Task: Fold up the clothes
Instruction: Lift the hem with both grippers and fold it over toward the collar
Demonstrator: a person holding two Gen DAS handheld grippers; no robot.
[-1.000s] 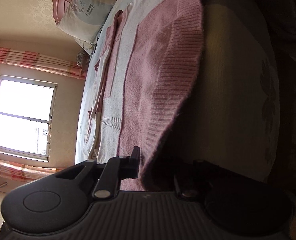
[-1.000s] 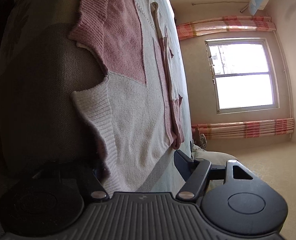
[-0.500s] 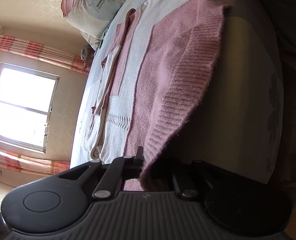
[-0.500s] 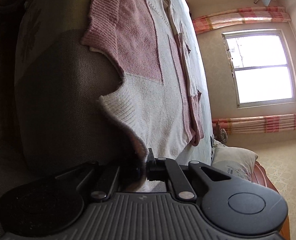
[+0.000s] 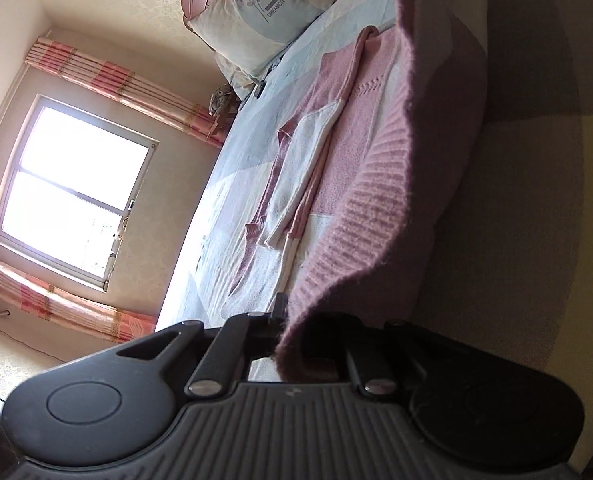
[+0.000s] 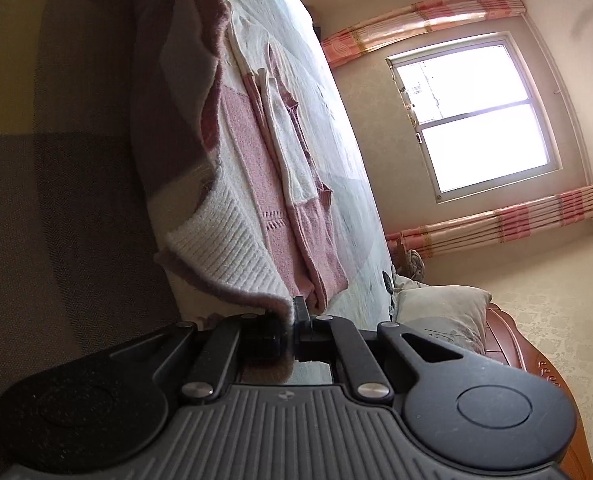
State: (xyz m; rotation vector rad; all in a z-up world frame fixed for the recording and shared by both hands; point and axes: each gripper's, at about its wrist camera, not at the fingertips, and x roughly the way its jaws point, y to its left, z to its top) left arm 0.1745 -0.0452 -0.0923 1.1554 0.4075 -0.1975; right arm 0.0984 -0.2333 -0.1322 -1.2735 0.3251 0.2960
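Both the left gripper [image 5: 286,330] and right gripper [image 6: 290,320] have jaws clenched on the ribbed pink-and-white knit sweater [image 5: 376,216] on the bed [image 5: 232,184].

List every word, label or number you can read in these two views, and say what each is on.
"DREAMCITY": printed on the pillow at the head of the bed, left view.
A smaller line above it on the same pillow: too small to read.
Same pillow in the right view: print too blurred to read.
Nothing else carries text.
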